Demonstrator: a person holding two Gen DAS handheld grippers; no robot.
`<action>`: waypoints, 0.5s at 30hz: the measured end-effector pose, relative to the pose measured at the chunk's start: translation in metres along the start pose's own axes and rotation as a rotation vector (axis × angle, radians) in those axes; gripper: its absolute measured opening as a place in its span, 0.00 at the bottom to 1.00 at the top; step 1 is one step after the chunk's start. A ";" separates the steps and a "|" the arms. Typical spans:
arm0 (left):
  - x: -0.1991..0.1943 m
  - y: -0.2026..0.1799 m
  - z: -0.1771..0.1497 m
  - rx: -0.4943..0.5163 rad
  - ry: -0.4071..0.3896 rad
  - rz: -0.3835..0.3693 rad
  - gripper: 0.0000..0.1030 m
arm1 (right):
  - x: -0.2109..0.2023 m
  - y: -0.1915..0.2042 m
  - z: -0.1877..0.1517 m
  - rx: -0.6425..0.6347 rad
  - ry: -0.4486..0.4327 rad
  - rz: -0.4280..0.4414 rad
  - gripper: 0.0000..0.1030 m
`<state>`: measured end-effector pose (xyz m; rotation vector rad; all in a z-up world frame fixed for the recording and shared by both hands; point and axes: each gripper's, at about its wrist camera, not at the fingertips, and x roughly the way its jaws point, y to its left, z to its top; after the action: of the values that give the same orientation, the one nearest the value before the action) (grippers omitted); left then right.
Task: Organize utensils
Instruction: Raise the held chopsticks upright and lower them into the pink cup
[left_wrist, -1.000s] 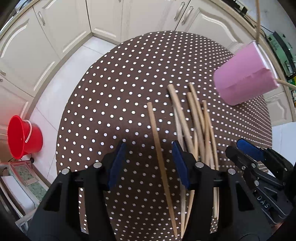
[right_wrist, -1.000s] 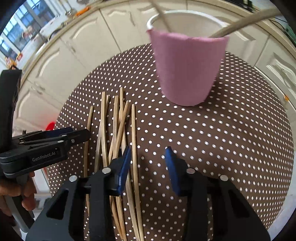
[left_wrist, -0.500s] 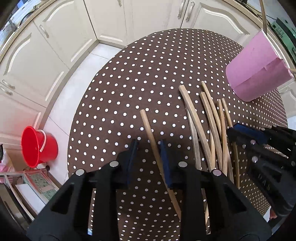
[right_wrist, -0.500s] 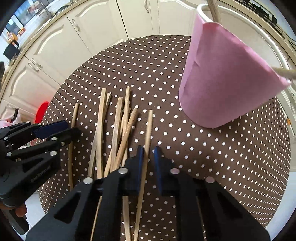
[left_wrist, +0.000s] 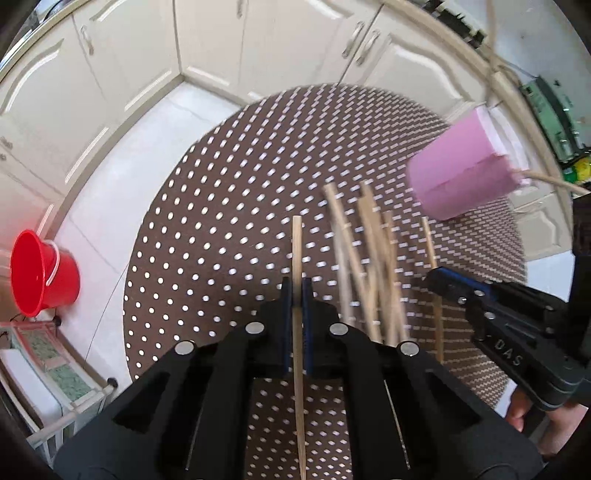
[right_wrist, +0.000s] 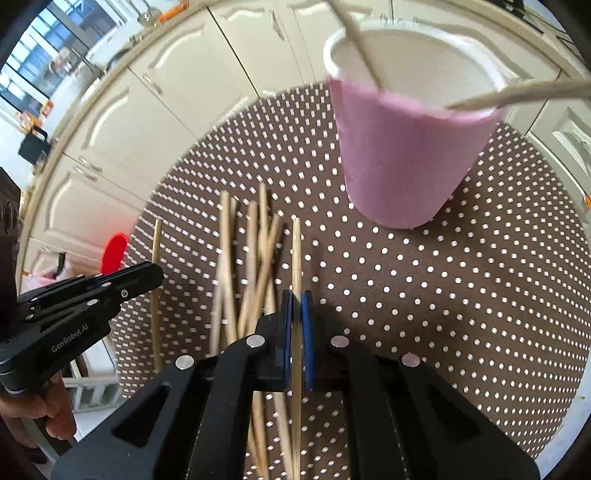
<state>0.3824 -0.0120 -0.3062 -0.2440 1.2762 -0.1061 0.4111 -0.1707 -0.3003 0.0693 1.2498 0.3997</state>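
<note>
My left gripper (left_wrist: 296, 286) is shut on one wooden chopstick (left_wrist: 297, 243) that runs straight up between its blue pads, lifted off the cloth. My right gripper (right_wrist: 296, 297) is shut on another chopstick (right_wrist: 296, 254) in the same way. Between the two grippers a loose pile of several chopsticks (left_wrist: 373, 258) (right_wrist: 251, 258) lies on the brown dotted tablecloth (left_wrist: 221, 240). A pink cup (right_wrist: 406, 155) (left_wrist: 465, 177) stands at the far right of the table with two or three chopsticks leaning out of it. Each gripper shows in the other's view, the right gripper (left_wrist: 436, 275) and the left gripper (right_wrist: 157, 273).
The round table (right_wrist: 461, 295) sits in front of cream kitchen cabinets (left_wrist: 258, 48). A red bucket (left_wrist: 40, 273) stands on the white floor at the left, beside a small rack (left_wrist: 55, 380). A person's hand (right_wrist: 48, 410) holds the left gripper's handle.
Both grippers went from open to shut, each on a single chopstick, and both rose a little with the sticks. The pile between them stayed on the cloth.
</note>
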 end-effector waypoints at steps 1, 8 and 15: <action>-0.008 -0.003 0.001 0.005 -0.016 -0.014 0.05 | -0.009 0.000 -0.002 0.006 -0.020 0.013 0.04; -0.058 -0.025 0.003 0.073 -0.111 -0.053 0.05 | -0.071 0.001 -0.007 0.025 -0.158 0.045 0.04; -0.106 -0.039 -0.002 0.121 -0.204 -0.093 0.05 | -0.107 0.011 -0.015 0.037 -0.259 0.072 0.04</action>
<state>0.3523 -0.0269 -0.1981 -0.2047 1.0515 -0.2320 0.3664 -0.1982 -0.2047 0.1928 1.0009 0.4158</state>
